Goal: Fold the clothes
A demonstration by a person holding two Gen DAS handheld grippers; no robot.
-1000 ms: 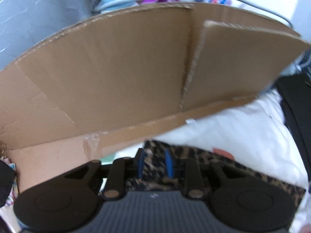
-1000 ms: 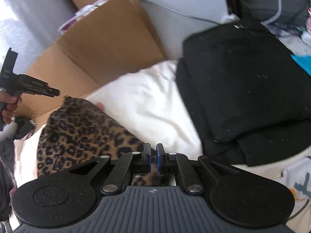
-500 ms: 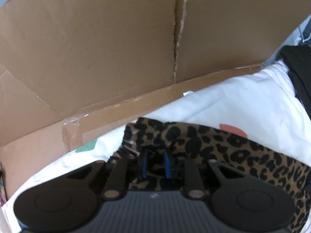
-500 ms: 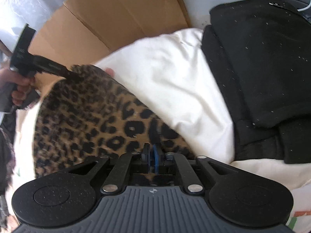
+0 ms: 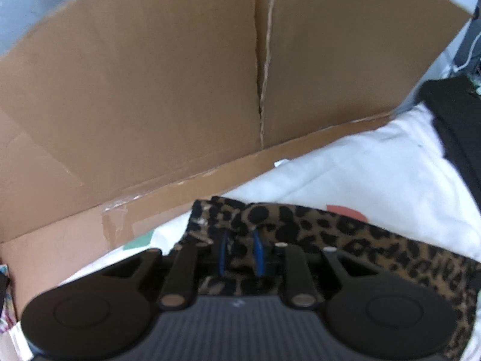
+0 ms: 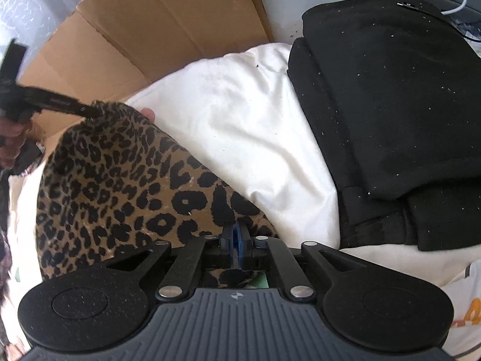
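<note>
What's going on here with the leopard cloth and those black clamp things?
A person is folding clothes with a hand-held gripper in each hand. The left hand-held gripper and the right hand-held gripper each pinch an edge of the leopard-print garment, holding it over a white garment. A folded black garment lies beside it, with a cardboard box behind.

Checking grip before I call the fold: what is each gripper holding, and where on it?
Both hold the leopard-print garment: the right gripper pinches its near corner, the left gripper grips the far corner by the cardboard.
</note>
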